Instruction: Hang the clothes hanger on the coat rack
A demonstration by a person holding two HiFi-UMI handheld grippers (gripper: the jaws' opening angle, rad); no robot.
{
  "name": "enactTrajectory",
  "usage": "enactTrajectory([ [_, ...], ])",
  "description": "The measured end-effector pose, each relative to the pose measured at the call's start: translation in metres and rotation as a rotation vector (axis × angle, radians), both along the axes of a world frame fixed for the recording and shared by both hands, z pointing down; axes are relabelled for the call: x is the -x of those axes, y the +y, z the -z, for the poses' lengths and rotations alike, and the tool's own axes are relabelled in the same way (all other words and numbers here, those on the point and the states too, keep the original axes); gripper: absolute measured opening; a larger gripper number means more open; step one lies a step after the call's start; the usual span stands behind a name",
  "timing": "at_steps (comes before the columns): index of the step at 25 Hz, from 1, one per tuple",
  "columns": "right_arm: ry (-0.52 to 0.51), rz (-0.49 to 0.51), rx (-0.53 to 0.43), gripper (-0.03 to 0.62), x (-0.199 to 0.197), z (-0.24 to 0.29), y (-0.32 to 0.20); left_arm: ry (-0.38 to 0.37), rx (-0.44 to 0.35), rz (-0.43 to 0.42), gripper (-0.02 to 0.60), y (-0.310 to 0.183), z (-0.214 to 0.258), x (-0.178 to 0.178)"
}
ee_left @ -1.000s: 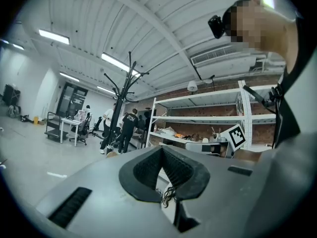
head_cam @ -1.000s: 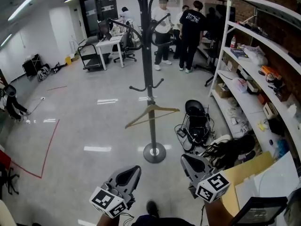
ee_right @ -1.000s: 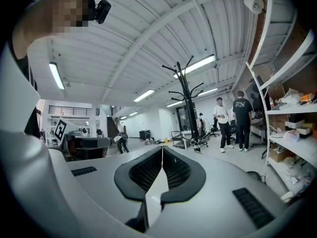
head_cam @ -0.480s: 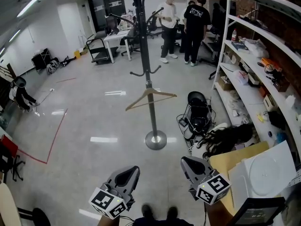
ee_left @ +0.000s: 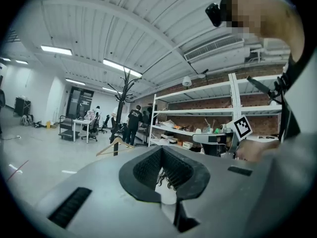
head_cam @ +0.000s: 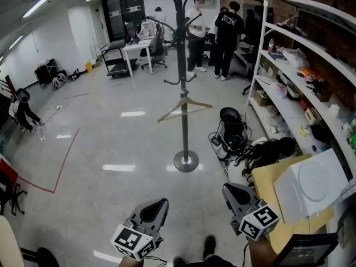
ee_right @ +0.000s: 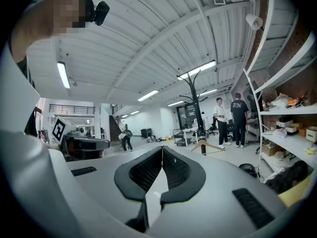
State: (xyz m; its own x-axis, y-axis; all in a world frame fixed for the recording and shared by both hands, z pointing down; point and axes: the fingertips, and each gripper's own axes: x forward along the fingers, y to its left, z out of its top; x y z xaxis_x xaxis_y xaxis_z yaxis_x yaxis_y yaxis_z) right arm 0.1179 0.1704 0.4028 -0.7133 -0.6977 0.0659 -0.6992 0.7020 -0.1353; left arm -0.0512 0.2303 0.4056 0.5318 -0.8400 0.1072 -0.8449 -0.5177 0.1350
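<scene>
The clothes hanger (head_cam: 184, 107) is pale bare wood, a thin, wide inverted V with sloping shoulders, tilted so that its left end sits lower. It hangs against the pole of the coat rack (head_cam: 183, 135) at the centre of the head view, just below the lower ring of hooks. I cannot tell which hook carries it. The coat rack is slim dark metal, with curled hooks near the top edge and a round, shiny disc foot on the glossy grey floor (head_cam: 111, 143). At the bottom edge, the left hand-held gripper (head_cam: 160, 203) and the right hand-held gripper (head_cam: 229, 188) are matte grey shells with ribbed black pads. Both are clenched tip to tip on nothing, well apart from the clothes hanger.
</scene>
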Motion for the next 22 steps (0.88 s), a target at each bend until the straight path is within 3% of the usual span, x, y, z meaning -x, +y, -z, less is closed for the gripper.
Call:
enactTrajectory([
  [8, 0.013, -0.062, 0.029, 0.006, 0.006, 0.001, 0.063, 0.027, 0.033, -0.026, 0.0, 0.05, -0.012, 0.01],
  [22, 0.003, -0.039, -0.019, 0.005, -0.037, 0.026, 0.082, 0.066, -0.004, 0.061, 0.0, 0.074, 0.014, -0.029],
])
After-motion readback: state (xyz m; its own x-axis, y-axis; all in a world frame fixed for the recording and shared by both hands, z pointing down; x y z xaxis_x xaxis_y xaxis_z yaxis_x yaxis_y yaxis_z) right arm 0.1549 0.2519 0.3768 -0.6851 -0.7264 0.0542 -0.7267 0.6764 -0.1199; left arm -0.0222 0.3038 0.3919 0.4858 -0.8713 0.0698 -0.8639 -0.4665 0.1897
